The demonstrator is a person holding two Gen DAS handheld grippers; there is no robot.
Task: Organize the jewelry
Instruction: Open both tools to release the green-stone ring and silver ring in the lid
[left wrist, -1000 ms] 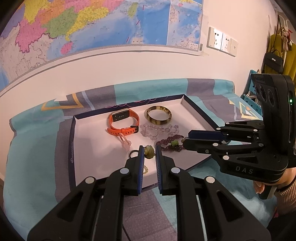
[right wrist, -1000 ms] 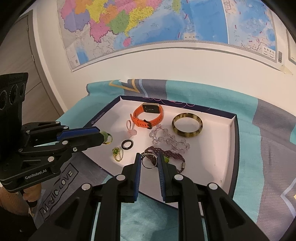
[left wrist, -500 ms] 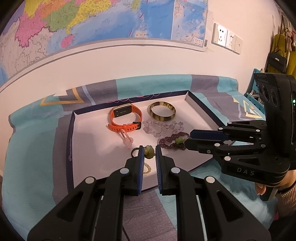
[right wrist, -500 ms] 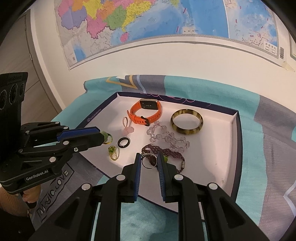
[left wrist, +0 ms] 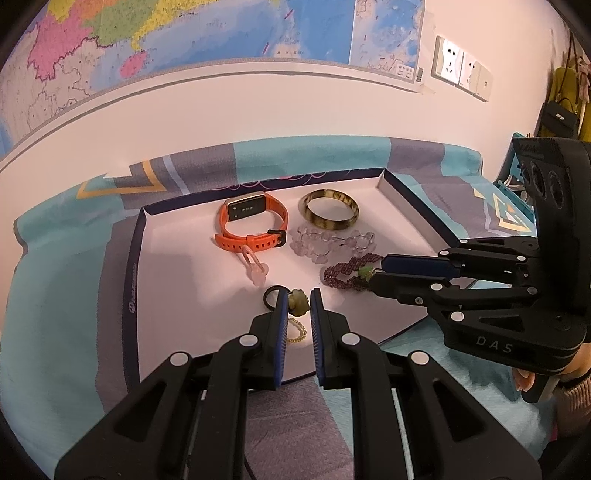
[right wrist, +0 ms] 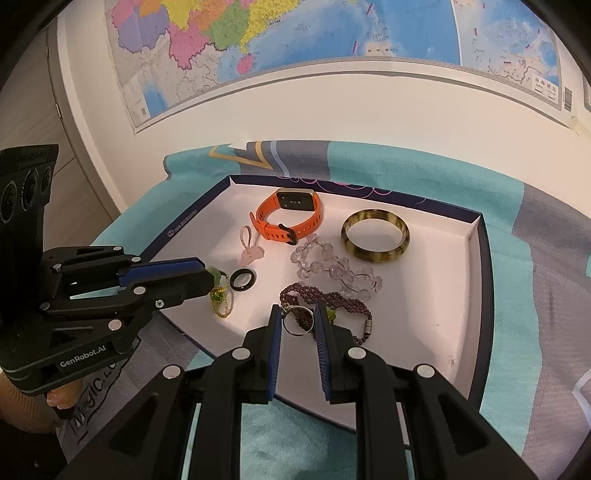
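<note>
Your left hand-held gripper (left wrist: 296, 301), marked "GenRobot.AI" on its body in the right wrist view, is clenched on a pale green flower-shaped ring (left wrist: 298, 301) above the near edge of the white tray (left wrist: 177, 280). Your right hand-held gripper (right wrist: 297, 320), lettered "DAS" in the left wrist view, grasps a silver ring (right wrist: 297, 322) over the purple beaded bracelet (right wrist: 343, 301).

In the tray lie an orange fitness band (left wrist: 251, 225), a tortoiseshell bangle (left wrist: 328, 212), a clear crystal bracelet (left wrist: 332, 242), a pink charm (left wrist: 255, 266), a black ring (right wrist: 242, 279) and a gold chain ring with a green stone (right wrist: 221, 301). The tray's left wall carries a small logo, too small to read.

The tray sits on a teal and grey cloth (left wrist: 55, 295); dark lettering on it beside your left hand-held gripper seems to read "MAGIC LOVE". A map (right wrist: 295, 33) hangs on the wall.
</note>
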